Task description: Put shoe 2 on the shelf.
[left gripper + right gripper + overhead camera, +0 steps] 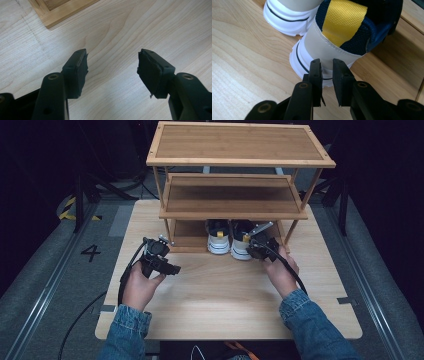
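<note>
Two white, navy and yellow sneakers stand side by side on the bottom tier of a wooden three-tier rack [232,213], heels toward me. My right gripper [253,246] sits just behind the heel of the right sneaker [241,247]. In the right gripper view its jaws [327,62] stand a narrow gap apart, with nothing between them, a little short of the beige heel [324,47] under the yellow pull tab [343,21]. The left sneaker [287,18] is beside it. My left gripper [170,265] hovers over bare table, wide open [112,56] and holding nothing.
The rack stands at the back of a light wooden table [220,295]; its bottom corner [62,12] lies just ahead of my left gripper. The top shelf [240,142] and middle shelf hold nothing. Dark floor and rails surround the table.
</note>
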{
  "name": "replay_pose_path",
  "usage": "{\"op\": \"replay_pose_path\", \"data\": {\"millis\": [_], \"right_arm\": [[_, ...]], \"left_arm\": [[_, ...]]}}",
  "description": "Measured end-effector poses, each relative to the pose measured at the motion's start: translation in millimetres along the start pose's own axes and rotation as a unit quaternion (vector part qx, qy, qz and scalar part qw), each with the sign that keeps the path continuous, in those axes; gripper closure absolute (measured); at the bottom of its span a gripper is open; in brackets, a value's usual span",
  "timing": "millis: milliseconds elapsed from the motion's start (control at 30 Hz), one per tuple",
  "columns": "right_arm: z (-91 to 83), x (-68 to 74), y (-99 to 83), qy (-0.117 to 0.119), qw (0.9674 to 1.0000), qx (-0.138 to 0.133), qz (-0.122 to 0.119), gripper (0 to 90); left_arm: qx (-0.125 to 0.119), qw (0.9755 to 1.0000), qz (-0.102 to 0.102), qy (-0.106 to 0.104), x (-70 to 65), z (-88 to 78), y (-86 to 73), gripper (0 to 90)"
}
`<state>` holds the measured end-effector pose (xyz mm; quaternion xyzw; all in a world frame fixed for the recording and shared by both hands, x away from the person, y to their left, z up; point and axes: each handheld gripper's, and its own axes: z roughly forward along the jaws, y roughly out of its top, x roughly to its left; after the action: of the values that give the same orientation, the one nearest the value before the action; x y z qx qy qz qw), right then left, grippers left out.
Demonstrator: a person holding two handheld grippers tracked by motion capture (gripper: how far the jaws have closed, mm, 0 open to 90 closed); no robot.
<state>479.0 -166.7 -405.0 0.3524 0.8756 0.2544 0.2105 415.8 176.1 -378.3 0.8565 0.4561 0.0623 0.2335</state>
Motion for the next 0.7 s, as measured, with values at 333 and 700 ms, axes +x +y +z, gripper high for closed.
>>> {"op": "replay_pose_path", "data": {"millis": [333, 700], "right_arm": [[9.5, -9.9, 3.7, -0.005, 1.0, -0.001, -0.003, 75.7], [19.4, -5.8, 8.1, -0.018, 0.9997, -0.012, -0.009, 71.6]], "left_arm": [[0.003, 0.9999, -0.011, 0.005, 3.0, -3.1, -8.8, 40.7], [-0.001, 0.9996, -0.026, 0.008, 6.4, -5.9, -17.0, 40.7]]}}
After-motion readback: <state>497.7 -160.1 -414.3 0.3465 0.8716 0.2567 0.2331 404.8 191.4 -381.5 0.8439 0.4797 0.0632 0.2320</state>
